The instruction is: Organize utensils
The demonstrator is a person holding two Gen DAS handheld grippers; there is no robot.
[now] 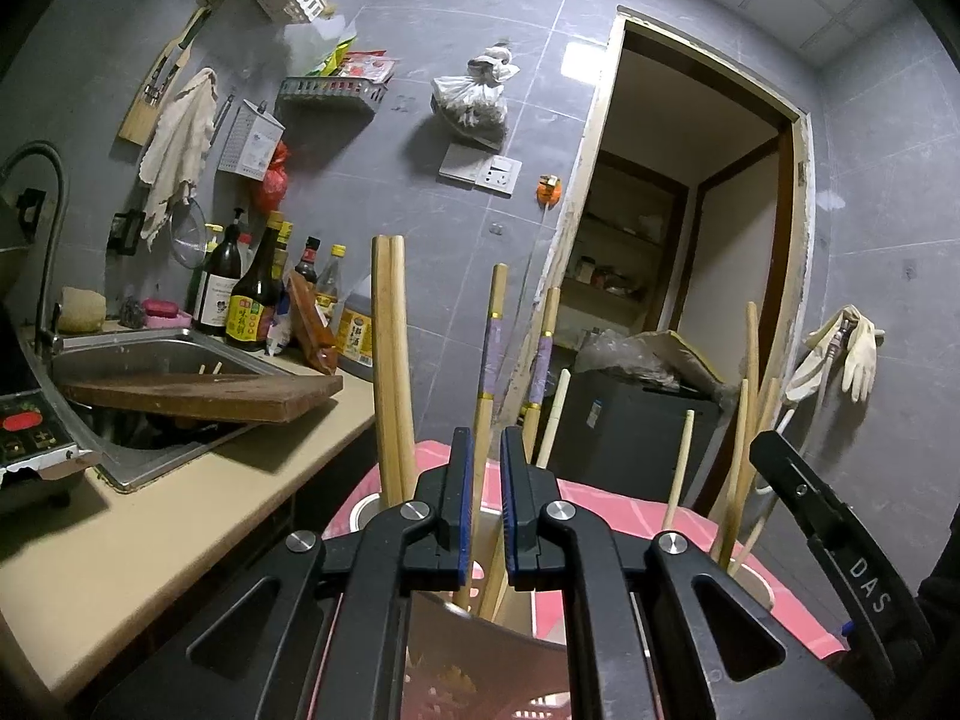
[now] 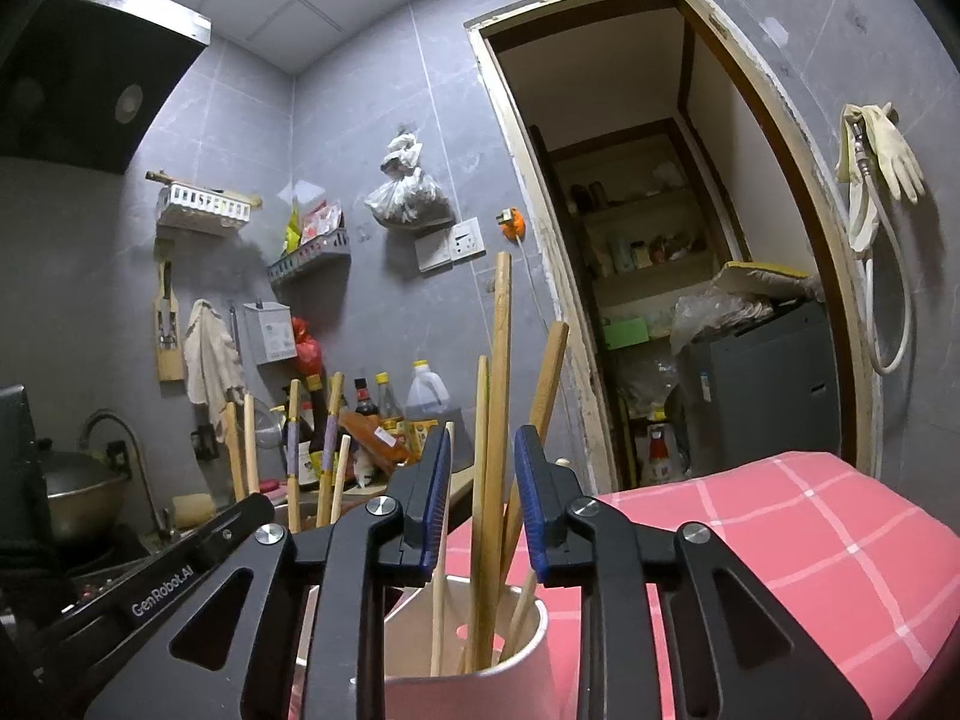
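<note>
1. Where the left gripper (image 1: pixel 487 480) comes in from below, its jaws are nearly together and the blue pads close on a banded chopstick (image 1: pixel 493 330), which stands upright in the slit. How firmly they press is hard to judge.
2. That chopstick's lower end drops into a holder (image 1: pixel 492 660), most of which is covered by the gripper's black body; only part of its near wall shows.
3. A second banded chopstick (image 1: pixel 543 354) and a plain pair (image 1: pixel 390 360) rise from the same holder, with their feet hidden too.
4. The right gripper (image 2: pixel 483 480) is narrowly parted. A tall chopstick (image 2: pixel 498 360) stands between the pads, with a sliver of space on its left side, so nothing is clamped.
5. This chopstick sits in a pale cup (image 2: pixel 528 630) with several others. The cup's base is cut off by the bottom edge.
6. Both containers stand on a pink checked cloth (image 2: pixel 780 540).
7. To the left, a chopping board (image 1: pixel 198 396) lies across the sink (image 1: pixel 180 342) and hides most of the basin.
</note>
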